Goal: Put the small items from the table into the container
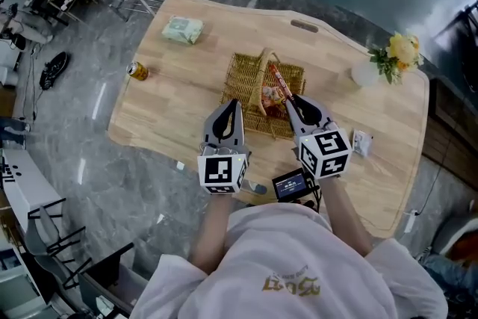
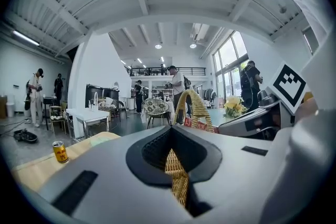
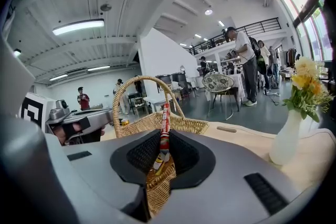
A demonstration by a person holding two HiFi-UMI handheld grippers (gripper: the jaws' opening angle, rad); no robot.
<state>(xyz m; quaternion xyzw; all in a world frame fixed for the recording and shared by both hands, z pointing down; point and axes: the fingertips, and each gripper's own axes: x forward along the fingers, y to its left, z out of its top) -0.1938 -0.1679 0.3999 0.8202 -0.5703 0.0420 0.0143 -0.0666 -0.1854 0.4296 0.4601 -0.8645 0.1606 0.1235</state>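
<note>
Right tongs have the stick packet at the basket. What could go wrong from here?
1. The red stick packet stands tall in the right tongs, pinched near its lower end; it could catch the basket handle or tip out over the rim.
2. The left tongs sit at the near corner of the wicker basket; a nudge could shift it.

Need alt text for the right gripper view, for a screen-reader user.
The right gripper grips a thin red snack packet upright between its jaws, above the near rim of a handled wicker basket on a wooden table. A white vase of yellow flowers stands on the table to the right.
</note>
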